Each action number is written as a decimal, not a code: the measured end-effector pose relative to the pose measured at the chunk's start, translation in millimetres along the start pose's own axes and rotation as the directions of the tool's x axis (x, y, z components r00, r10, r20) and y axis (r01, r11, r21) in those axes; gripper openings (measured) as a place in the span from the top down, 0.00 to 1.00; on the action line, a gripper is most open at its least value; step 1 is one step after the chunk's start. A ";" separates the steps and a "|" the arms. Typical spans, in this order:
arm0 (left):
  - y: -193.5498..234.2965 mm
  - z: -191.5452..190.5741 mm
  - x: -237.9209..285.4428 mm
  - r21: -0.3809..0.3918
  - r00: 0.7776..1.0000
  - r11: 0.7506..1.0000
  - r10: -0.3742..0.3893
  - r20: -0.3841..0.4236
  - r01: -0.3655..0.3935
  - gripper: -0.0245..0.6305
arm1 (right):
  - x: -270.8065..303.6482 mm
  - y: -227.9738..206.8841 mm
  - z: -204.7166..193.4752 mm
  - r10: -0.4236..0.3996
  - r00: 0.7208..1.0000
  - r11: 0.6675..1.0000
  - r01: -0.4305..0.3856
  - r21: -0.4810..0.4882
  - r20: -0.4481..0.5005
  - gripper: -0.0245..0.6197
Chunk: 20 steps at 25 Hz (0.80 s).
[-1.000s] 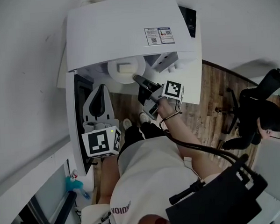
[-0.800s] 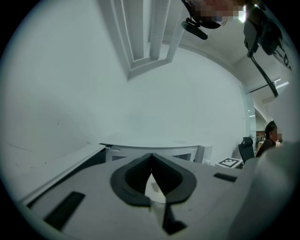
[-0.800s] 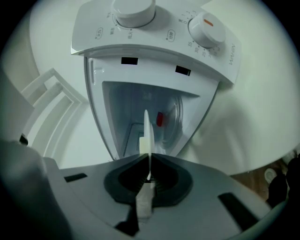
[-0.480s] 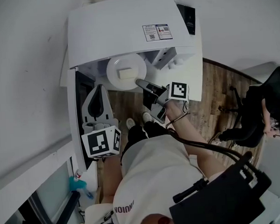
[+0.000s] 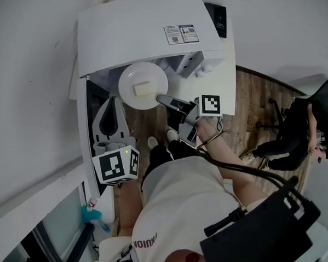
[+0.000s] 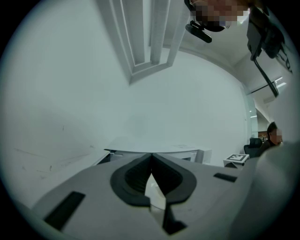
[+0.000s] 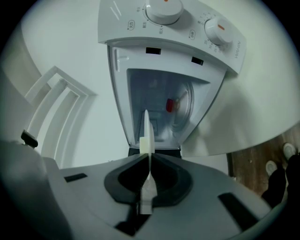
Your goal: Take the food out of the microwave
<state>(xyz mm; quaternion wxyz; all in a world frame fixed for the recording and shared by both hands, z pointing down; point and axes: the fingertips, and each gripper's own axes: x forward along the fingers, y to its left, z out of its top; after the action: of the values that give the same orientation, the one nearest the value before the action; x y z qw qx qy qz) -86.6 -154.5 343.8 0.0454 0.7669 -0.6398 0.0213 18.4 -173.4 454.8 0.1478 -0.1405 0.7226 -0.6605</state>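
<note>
On the plate [image 5: 129, 79], the food block [image 5: 144, 89] lies lengthwise left-right.

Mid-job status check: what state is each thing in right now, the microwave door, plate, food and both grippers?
microwave: cavity open to the front.
door: swung open.
plate: held by its rim, in the air at the cavity mouth, about level.
food: one pale block lying on the plate.
right gripper: jaws shut on the plate's rim.
left gripper: jaws together, nothing between them.
</note>
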 end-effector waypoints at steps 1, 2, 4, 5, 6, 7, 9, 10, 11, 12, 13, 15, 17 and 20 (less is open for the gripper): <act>-0.1 0.3 -0.1 0.000 1.000 1.000 0.000 -0.002 0.000 0.94 | -0.7 1.5 -1.5 0.002 1.000 1.000 -0.002 0.000 -0.006 0.92; -0.2 0.6 -0.2 0.000 1.000 1.000 0.000 -0.003 0.000 0.94 | -1.3 3.3 -2.9 0.006 1.000 1.000 -0.006 0.000 -0.010 0.92; -0.1 0.8 -0.6 -0.002 1.000 1.000 0.000 -0.002 0.000 0.94 | -1.7 7.2 -6.2 0.013 1.000 1.000 -0.013 0.004 -0.018 0.91; -0.1 1.0 -0.6 -0.003 1.000 1.000 0.000 -0.001 0.000 0.94 | -1.9 9.2 -7.9 0.015 1.000 1.000 -0.015 0.005 -0.022 0.92; -0.3 1.2 -0.6 -0.003 1.000 1.000 -0.002 -0.001 0.002 0.94 | -2.2 11.0 -9.3 0.019 0.999 1.000 -0.019 0.002 -0.026 0.92; -0.6 1.4 -0.7 -0.002 1.000 1.000 -0.003 0.000 0.003 0.94 | -2.7 12.7 -10.5 0.023 0.999 1.000 -0.023 -0.002 -0.029 0.92; -0.8 2.0 -1.4 -0.001 1.000 1.000 -0.007 0.003 0.007 0.94 | -3.9 15.8 -12.8 0.028 0.999 1.000 -0.028 -0.010 -0.032 0.92; -0.6 2.3 -1.7 -0.001 1.000 1.000 -0.008 0.003 0.008 0.94 | -4.5 17.1 -13.6 0.028 0.999 1.000 -0.029 -0.011 -0.031 0.92; -0.1 2.6 -2.0 -0.001 1.000 1.000 -0.008 0.003 0.008 0.94 | -4.9 18.4 -14.2 0.028 0.999 1.000 -0.029 -0.011 -0.030 0.91; 0.5 2.8 -2.1 -0.002 1.000 1.000 -0.008 0.003 0.008 0.94 | -5.3 19.7 -14.6 0.028 0.999 1.000 -0.028 -0.010 -0.029 0.92; 1.2 3.1 -2.2 -0.002 1.000 1.000 -0.007 0.003 0.007 0.94 | -5.5 21.1 -15.1 0.028 0.999 1.000 -0.029 -0.008 -0.028 0.91; 2.5 3.5 -2.1 -0.005 1.000 1.000 -0.005 0.004 0.005 0.94 | -6.3 24.3 -16.1 0.029 0.999 1.000 -0.029 -0.001 -0.029 0.92; 3.2 4.0 -1.2 -0.007 1.000 1.000 -0.005 0.003 0.005 0.94 | -7.6 27.8 -16.2 0.029 0.999 1.000 -0.029 -0.002 -0.029 0.92; 4.5 4.2 -0.5 -0.008 1.000 1.000 -0.007 -0.001 0.007 0.94 | -8.9 32.1 -16.3 0.029 0.999 0.999 -0.030 -0.013 -0.030 0.92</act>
<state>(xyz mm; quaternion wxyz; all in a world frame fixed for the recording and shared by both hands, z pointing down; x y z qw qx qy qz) -91.3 -155.3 339.8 0.0487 0.7690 -0.6371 0.0191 19.8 -152.1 424.5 0.1458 -0.1209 0.7312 -0.6554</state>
